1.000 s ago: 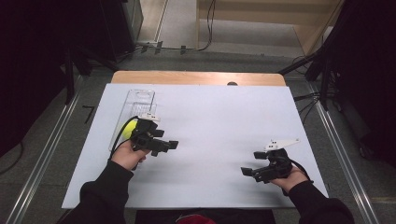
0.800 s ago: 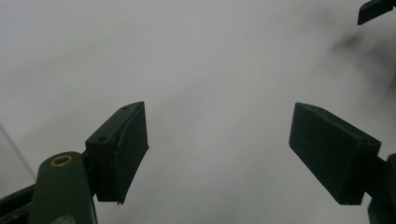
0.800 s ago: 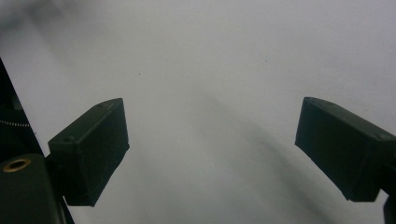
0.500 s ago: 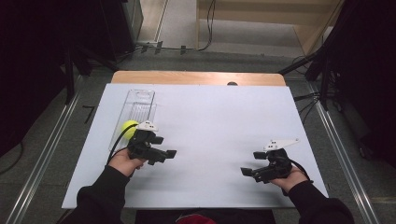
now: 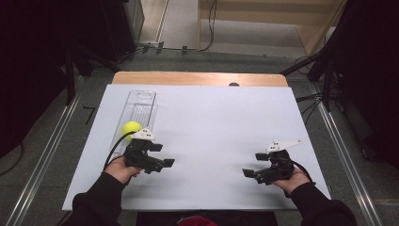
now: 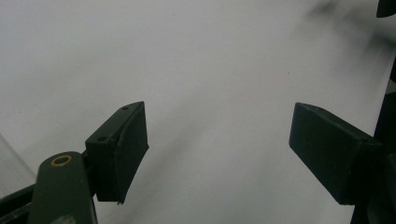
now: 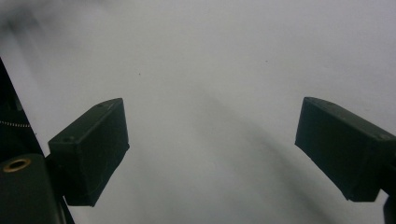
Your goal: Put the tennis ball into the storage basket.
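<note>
Centrally, the white board (image 5: 216, 136) that covers the table serves as the landmark for all positions. Left gripper (image 5: 162, 161): held in the person's left hand (image 5: 123, 168) over the board's near-left part, jaws spread wide with only bare board between them, as the left gripper view (image 6: 217, 140) confirms. A black cable (image 5: 115, 148) trails from it toward the board's left edge. Right gripper (image 5: 250, 173): held in the right hand (image 5: 292, 178) over the board's near-right part, well apart from the left one, jaws likewise wide apart and gripping nothing; the right gripper view (image 7: 212, 144) shows plain white surface between its two black pads. A pale three-cornered plate (image 5: 282, 145) sits on top of it.

Clear plastic tray (image 5: 139, 110): a long, narrow, transparent container lying on the board's left part, running from the far edge toward the person. Yellow ball (image 5: 132, 128): a small round ball at the tray's near end, just beyond the left gripper and touching neither jaw; whether it rests inside the tray or just against its edge cannot be told. The rest of the tray looks empty.

Beyond the board, a strip of wooden tabletop (image 5: 200, 78) shows along the far edge.
</note>
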Action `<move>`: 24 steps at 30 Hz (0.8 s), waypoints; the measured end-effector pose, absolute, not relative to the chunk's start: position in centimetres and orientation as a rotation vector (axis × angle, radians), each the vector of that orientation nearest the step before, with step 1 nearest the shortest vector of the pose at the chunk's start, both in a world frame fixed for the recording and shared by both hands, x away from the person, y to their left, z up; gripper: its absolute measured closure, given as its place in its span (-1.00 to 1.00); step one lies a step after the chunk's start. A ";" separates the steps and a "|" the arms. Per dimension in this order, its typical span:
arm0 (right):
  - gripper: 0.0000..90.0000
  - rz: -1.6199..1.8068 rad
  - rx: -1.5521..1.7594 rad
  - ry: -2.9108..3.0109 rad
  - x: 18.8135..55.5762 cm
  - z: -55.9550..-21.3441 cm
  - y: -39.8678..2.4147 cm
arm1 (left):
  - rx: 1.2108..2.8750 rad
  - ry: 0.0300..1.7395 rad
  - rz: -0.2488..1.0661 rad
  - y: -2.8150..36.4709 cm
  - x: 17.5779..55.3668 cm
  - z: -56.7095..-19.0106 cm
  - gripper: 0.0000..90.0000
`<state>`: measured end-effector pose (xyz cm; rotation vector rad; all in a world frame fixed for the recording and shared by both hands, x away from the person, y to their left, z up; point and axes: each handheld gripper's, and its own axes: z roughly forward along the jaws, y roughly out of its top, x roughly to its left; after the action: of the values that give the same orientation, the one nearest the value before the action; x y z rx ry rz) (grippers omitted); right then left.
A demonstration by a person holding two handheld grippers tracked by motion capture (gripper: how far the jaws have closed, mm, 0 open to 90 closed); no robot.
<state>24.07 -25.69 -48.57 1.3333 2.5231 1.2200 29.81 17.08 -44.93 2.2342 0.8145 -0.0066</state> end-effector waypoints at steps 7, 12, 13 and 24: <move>-0.83 1.217 1.335 2.522 24.1 -48.6 -25.7 | 2.241 0.810 -0.014 17.6 29.3 -45.2 -0.55; -0.83 1.216 1.336 2.521 24.1 -48.6 -25.7 | 2.247 0.802 -0.019 17.8 29.0 -45.3 -0.55; -0.83 1.215 1.336 2.521 24.1 -48.6 -25.7 | 2.242 0.805 -0.019 17.9 28.9 -45.3 -0.55; -0.83 1.215 1.339 2.519 24.1 -48.6 -25.8 | 2.233 0.803 -0.034 18.4 28.4 -45.7 -0.55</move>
<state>24.12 -25.76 -48.64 1.3394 2.5194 1.2148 28.37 18.41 -45.68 2.2333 0.8031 -0.0338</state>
